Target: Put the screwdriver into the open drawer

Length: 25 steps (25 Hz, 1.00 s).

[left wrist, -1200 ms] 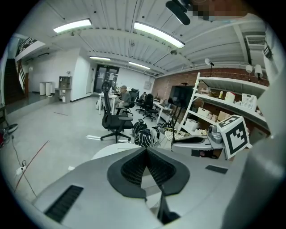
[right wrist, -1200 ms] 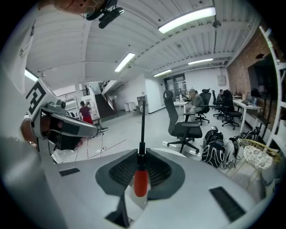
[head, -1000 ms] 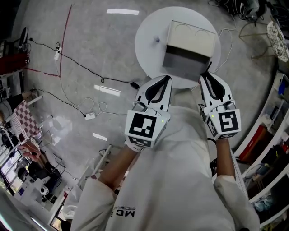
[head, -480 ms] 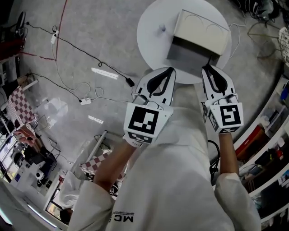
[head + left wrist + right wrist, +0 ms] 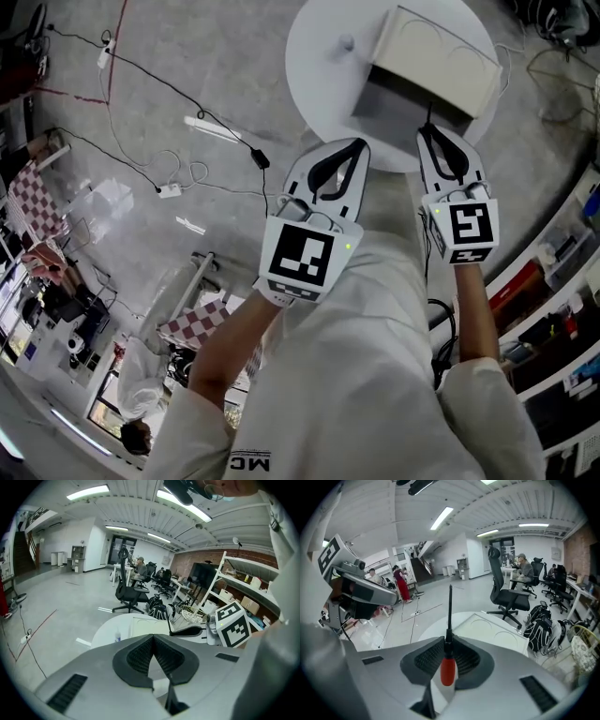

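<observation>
A beige drawer unit (image 5: 441, 58) stands on a round white table (image 5: 323, 66), its open drawer (image 5: 401, 101) facing me with a grey inside. My right gripper (image 5: 430, 131) hovers just short of the drawer front, shut on a screwdriver (image 5: 447, 670) with a red handle. The thin dark shaft sticks out ahead toward the drawer unit (image 5: 497, 632). My left gripper (image 5: 358, 143) hangs beside it at the table's near edge, shut with nothing between its jaws. In the left gripper view its tips (image 5: 153, 637) meet in front of the table (image 5: 105, 630).
A small bottle (image 5: 347, 42) stands on the table left of the drawer unit. Cables and a power strip (image 5: 169, 190) trail over the floor at left. Shelving (image 5: 553, 281) lines the right side. Office chairs (image 5: 508, 597) and seated people are farther back.
The head view has shifted so the table and drawer sit higher and more to the right. Both grippers kept their state and stay close to the table's near edge.
</observation>
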### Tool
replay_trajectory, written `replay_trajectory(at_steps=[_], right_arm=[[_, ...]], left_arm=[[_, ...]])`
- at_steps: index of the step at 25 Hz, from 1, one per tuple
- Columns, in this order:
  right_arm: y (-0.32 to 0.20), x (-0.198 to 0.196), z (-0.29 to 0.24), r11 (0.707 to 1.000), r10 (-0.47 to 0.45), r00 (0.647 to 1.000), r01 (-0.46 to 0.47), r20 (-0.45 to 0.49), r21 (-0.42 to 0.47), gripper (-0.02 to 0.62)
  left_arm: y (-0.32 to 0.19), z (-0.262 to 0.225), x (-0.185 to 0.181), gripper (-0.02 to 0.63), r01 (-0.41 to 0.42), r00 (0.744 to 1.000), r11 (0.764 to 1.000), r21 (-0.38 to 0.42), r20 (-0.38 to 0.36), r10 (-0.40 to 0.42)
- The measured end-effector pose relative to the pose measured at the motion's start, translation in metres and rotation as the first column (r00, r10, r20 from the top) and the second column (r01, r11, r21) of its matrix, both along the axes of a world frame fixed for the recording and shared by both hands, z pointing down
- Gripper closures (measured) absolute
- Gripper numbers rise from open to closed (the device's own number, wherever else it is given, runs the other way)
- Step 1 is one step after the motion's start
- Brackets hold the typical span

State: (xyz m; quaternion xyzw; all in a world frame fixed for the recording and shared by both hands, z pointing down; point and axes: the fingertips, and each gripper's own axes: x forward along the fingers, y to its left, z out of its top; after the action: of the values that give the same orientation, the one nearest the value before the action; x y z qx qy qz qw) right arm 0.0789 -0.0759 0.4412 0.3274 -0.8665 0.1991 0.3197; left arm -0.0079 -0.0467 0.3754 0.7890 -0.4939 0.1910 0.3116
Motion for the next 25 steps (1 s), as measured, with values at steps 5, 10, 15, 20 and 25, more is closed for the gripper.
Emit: replay_trajectory(at_steps=[5, 10, 15, 20, 25], right_arm=[[-0.002, -0.01, 0.027, 0.999, -0.038, 0.998, 0.037, -0.043, -0.024, 0.482], [0.001, -0.013, 0.052, 0.996, -0.07, 0.993, 0.065, -0.094, -0.055, 0.482], [0.005, -0.017, 0.082, 0.991, -0.104, 0.983, 0.09, -0.151, -0.103, 0.482], [0.003, -0.016, 0.107, 0.985, -0.124, 0.974, 0.096, -0.192, -0.146, 0.482], [0.002, -0.02, 0.131, 0.974, -0.154, 0.961, 0.109, -0.228, -0.199, 0.482]], left_arm=[[0.003, 0.019, -0.008, 0.595, 0.027, 1.0, 1.0, -0.012, -0.006, -0.027], [0.004, 0.033, -0.012, 0.595, 0.044, 0.999, 0.999, -0.023, -0.011, -0.044], [0.001, 0.046, -0.019, 0.595, 0.054, 0.998, 0.998, -0.035, -0.012, -0.055], [-0.001, 0.057, -0.026, 0.595, 0.061, 0.998, 0.997, -0.042, -0.01, -0.062], [0.003, 0.068, -0.028, 0.595, 0.066, 0.998, 0.996, -0.062, -0.019, -0.067]])
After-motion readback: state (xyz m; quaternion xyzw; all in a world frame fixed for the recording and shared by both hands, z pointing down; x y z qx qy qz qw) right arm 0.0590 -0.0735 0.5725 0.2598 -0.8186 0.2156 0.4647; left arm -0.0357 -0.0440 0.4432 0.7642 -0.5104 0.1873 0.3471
